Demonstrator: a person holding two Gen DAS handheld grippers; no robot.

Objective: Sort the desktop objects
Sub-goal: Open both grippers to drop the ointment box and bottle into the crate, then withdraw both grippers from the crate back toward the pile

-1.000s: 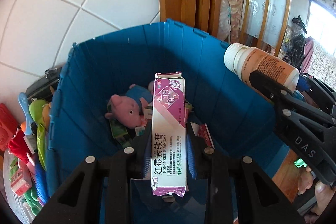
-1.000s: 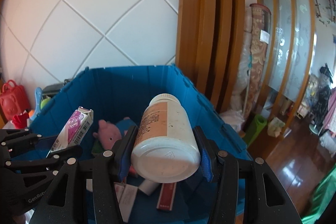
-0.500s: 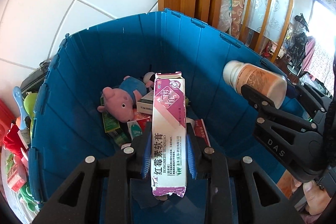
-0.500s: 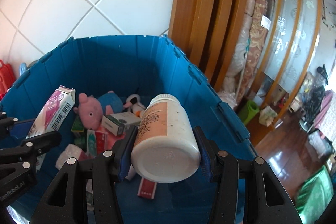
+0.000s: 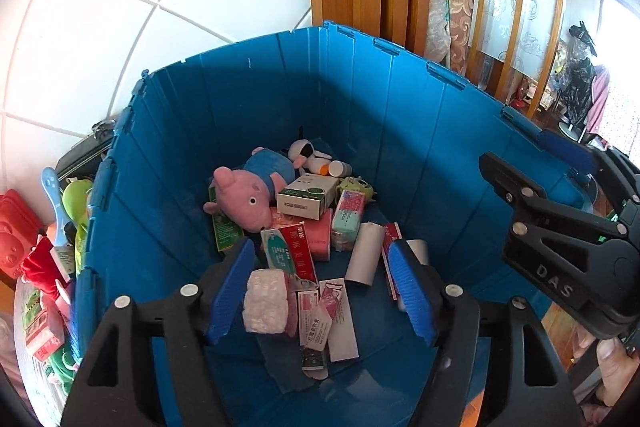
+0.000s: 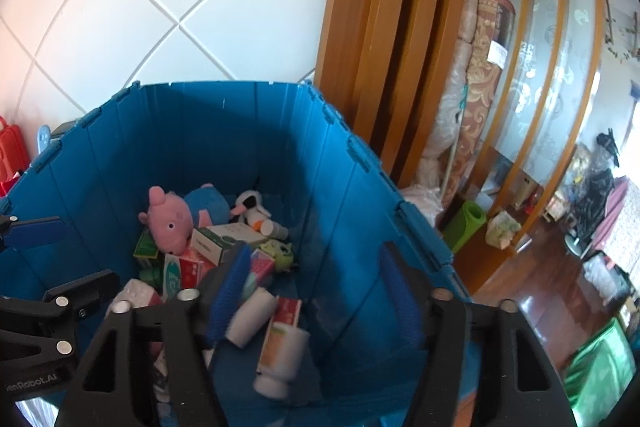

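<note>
A deep blue crate (image 5: 400,115) holds a pink pig plush (image 5: 244,195), several medicine boxes and tubes. My left gripper (image 5: 320,291) is open and empty above the crate. The purple-and-white ointment box (image 5: 328,319) lies on the crate floor below it. My right gripper (image 6: 316,295) is open and empty over the crate (image 6: 344,187). The white pill bottle with an orange label (image 6: 280,355) lies on the crate floor under it, cap toward me. The right gripper also shows at the right of the left wrist view (image 5: 568,251).
A tiled white wall stands behind the crate. Red and green toys (image 5: 36,251) lie left of the crate. A wooden door frame (image 6: 380,67) and a room with dark wood floor are to the right.
Both grippers opened. The ointment box dropped out of the left one and the pill bottle out of the right one, both into the crate.
</note>
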